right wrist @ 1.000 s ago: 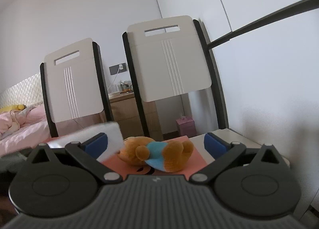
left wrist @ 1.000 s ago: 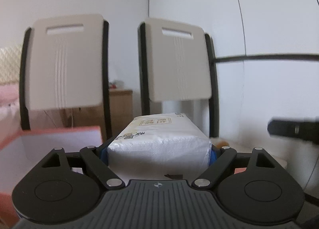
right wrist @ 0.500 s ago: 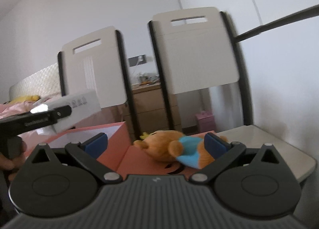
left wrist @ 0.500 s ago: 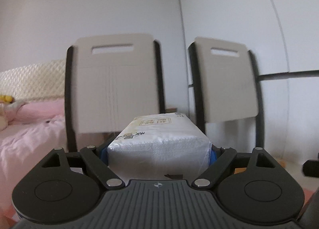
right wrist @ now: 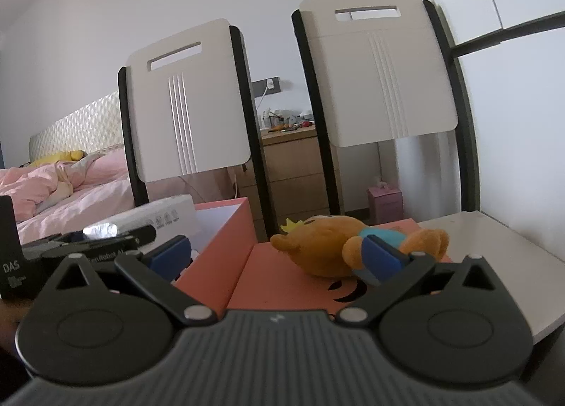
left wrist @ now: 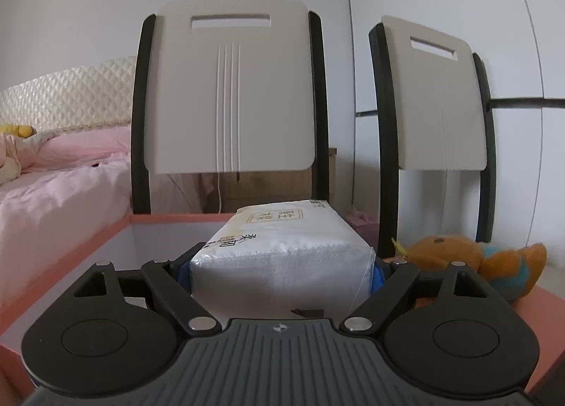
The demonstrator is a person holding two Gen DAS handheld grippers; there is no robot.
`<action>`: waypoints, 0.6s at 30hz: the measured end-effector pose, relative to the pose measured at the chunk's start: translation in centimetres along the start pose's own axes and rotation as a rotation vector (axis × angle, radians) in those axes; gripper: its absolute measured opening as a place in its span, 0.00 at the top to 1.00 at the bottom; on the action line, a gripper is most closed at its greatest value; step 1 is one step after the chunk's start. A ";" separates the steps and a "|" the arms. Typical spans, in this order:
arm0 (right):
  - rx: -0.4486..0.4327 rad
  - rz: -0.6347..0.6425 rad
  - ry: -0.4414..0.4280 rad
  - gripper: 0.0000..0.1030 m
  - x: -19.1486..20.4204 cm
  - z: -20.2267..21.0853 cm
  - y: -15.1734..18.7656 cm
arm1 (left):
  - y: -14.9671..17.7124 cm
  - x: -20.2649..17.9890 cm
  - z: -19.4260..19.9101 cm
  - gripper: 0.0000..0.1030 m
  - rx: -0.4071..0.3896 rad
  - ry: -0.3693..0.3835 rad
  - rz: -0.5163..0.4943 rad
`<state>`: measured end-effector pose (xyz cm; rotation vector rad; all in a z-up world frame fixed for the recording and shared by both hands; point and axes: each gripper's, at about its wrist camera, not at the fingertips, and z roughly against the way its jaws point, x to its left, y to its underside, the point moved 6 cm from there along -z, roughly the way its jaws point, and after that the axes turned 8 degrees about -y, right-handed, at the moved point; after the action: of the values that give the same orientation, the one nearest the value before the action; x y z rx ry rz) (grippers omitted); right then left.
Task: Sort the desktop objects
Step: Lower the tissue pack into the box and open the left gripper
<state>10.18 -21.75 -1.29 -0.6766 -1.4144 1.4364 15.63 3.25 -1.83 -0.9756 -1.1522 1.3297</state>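
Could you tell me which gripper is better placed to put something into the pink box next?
Left. The left gripper already clamps the tissue pack above the open pink box, while the right gripper is open and empty.

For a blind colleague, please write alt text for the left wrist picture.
The left hand-held gripper holds a white tissue pack between its blue pads, above an open pink box. An orange plush toy lies to the right on a pink lid. Two white chairs and a pink bed stand behind.
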 end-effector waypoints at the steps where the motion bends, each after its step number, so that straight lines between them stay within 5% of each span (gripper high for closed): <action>1: 0.002 -0.001 0.000 0.00 0.1 -0.2 0.0 | 0.1 0.0 -0.1 0.15 0.004 0.001 -0.001; 18: 0.005 0.013 0.035 0.00 0.0 -0.4 0.2 | -0.3 -1.0 3.6 0.00 -0.045 0.022 -0.059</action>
<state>10.46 -21.58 -1.52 -0.7058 -1.3812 1.4317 12.32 1.83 -0.90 -0.9788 -1.1903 1.2482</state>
